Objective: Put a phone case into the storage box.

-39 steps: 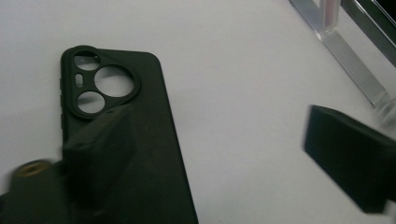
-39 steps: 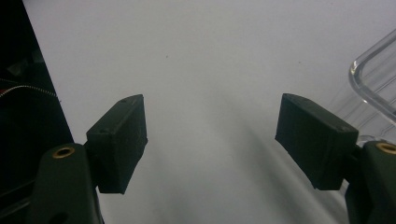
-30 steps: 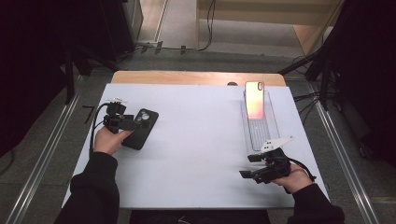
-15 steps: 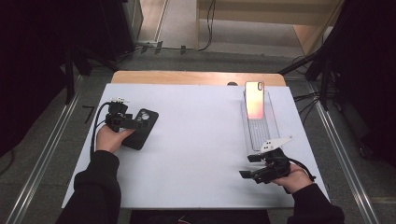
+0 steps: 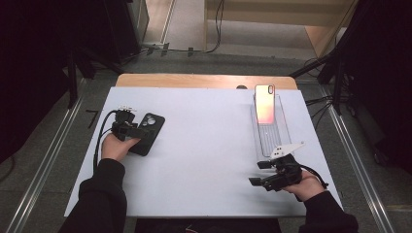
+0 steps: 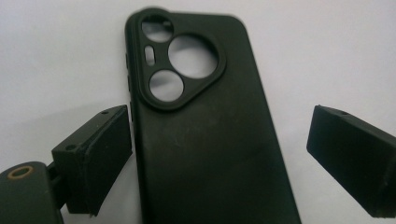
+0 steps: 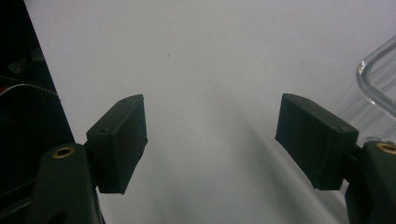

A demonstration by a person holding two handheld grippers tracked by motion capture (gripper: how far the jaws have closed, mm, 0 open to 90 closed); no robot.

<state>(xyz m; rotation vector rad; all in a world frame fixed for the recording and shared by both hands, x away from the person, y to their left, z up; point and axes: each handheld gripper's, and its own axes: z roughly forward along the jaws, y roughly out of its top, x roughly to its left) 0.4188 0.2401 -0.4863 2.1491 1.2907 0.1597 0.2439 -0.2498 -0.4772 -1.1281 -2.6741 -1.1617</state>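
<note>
We count two cases and one phone. Our left gripper (image 6: 219, 158) straddles the black phone case (image 6: 205, 126), released, far left of the clear case (image 5: 270, 131) bearing the phone (image 5: 265, 103); right gripper (image 7: 212, 140) released.

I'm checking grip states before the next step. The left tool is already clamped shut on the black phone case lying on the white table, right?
Not clamped. The left gripper view shows the left tool open, its jaws straddling the black phone case with visible gaps; the case does lie on the white table.
</note>
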